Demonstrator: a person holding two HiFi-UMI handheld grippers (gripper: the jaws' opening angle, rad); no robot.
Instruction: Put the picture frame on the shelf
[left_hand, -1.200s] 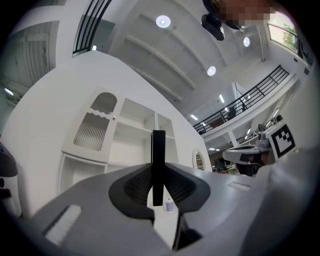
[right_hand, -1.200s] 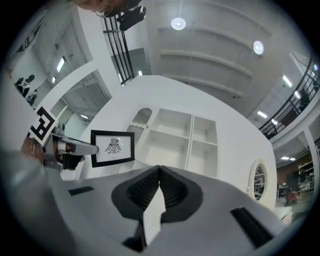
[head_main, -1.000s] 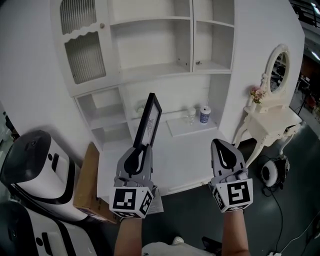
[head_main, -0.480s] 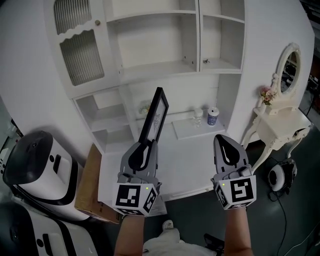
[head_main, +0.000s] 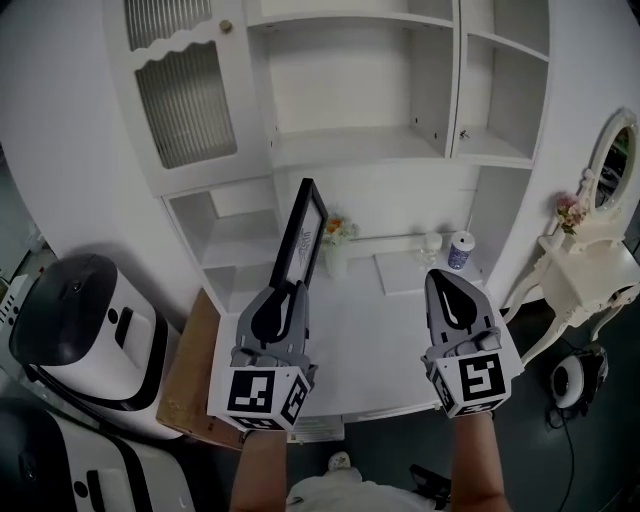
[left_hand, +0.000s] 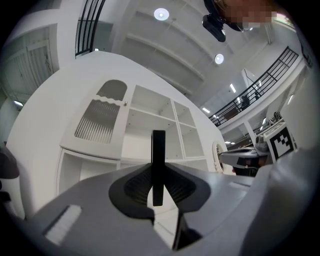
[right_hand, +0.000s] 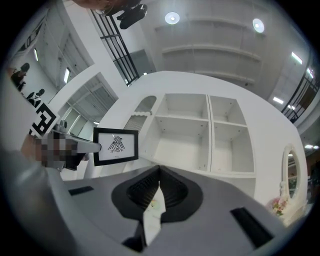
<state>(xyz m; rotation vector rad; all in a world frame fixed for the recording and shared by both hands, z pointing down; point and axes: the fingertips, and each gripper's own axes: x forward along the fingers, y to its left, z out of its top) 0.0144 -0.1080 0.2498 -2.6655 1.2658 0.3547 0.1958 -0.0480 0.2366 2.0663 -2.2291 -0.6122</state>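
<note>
You now stand closer to the shelf unit (head_main: 350, 145), so placing is near. Your left gripper (head_main: 292, 292) clamps the picture frame (head_main: 303, 235) upright above the counter's (head_main: 385, 335) left edge. Your right gripper (head_main: 447, 285) is closed and empty.

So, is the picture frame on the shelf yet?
No: the left hand-held gripper holds the picture frame upright, short of the shelf.

Round ceiling lamps (left_hand: 161, 14) high above the jaws give even, cool light. The white shelf unit (head_main: 350, 150) ahead of them is bright, its compartments softly shadowed. Both gripper views bulge and darken at the rims, and the jaws themselves look blurred.
</note>
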